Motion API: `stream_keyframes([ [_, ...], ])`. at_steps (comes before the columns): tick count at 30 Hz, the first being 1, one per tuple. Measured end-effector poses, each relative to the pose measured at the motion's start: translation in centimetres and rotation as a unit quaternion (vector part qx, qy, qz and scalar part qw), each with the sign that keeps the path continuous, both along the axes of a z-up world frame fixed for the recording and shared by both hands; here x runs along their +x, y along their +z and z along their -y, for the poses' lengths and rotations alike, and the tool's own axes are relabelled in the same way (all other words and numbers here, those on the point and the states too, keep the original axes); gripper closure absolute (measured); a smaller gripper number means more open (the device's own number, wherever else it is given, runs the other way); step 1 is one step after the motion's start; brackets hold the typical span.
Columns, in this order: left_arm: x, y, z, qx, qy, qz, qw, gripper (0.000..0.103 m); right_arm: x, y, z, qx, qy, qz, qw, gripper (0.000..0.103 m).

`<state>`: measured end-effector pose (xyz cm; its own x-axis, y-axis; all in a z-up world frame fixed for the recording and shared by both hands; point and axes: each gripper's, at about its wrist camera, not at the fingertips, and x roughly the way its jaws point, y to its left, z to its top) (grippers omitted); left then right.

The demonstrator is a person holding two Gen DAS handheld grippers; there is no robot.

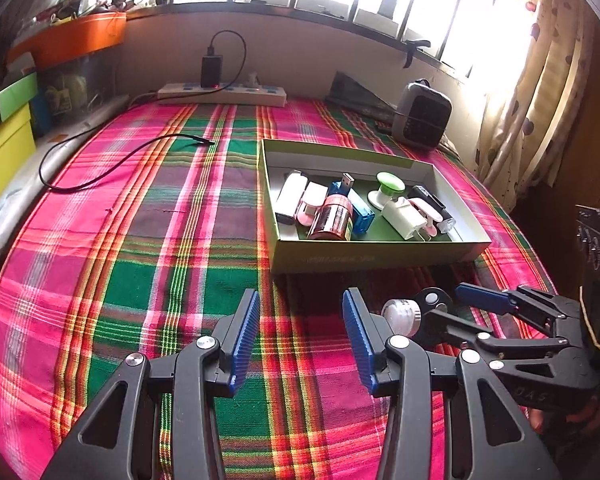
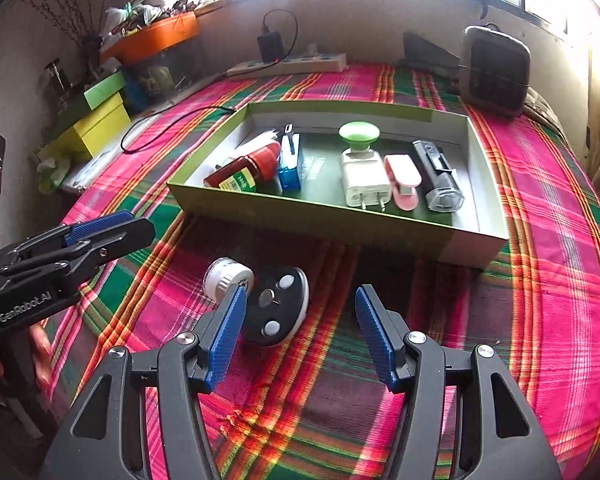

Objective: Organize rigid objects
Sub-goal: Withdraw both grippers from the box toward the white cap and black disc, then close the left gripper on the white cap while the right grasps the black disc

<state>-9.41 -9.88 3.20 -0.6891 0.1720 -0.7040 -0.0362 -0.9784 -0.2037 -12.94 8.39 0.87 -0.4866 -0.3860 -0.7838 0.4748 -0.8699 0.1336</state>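
A pink, green and red plaid cloth (image 1: 140, 240) covers the worktop, broad and bare on the left, where only a black cable (image 1: 100, 164) curls near the far-left edge. Boxes (image 1: 4, 148) crowd that left edge, and a power strip (image 1: 222, 94) lies along the far wall.

The green tray (image 2: 332, 222) sits right of centre, its near wall facing both grippers. Inside it lie a red-capped bottle (image 2: 244, 170), a blue USB stick (image 2: 290, 164), a white plug adapter (image 2: 364, 182), a pink clip (image 2: 404, 182) and a dark torch (image 2: 440, 180).

On the cloth just near of the tray rest a black oval disc (image 2: 276, 306) and, touching it on the left, a small white jar (image 2: 228, 280).

The right gripper (image 2: 300, 336) hangs just over the disc, jaws apart and empty. The left gripper (image 1: 300, 332) has its jaws apart over bare cloth.
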Motion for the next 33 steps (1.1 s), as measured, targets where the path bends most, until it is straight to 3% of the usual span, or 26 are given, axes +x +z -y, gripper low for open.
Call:
stream_keyframes([
  [15, -0.2, -0.8, 0.2, 0.007, -0.006, 0.011, 0.9999, 0.061, -0.1, -0.7, 0.7, 0.021, 0.000, -0.006, 1.000, 0.046],
  [22, -0.4, -0.9, -0.6, 0.001, -0.009, 0.017, 0.9998, 0.061, -0.1, -0.7, 0.0, 0.026, -0.007, -0.017, 0.999, 0.070],
  [33, -0.8, -1.2, -3.3, -0.007, -0.037, 0.030, 0.9988, 0.061, -0.6, -0.6, -2.0, 0.003, -0.030, -0.011, 0.999, 0.073],
])
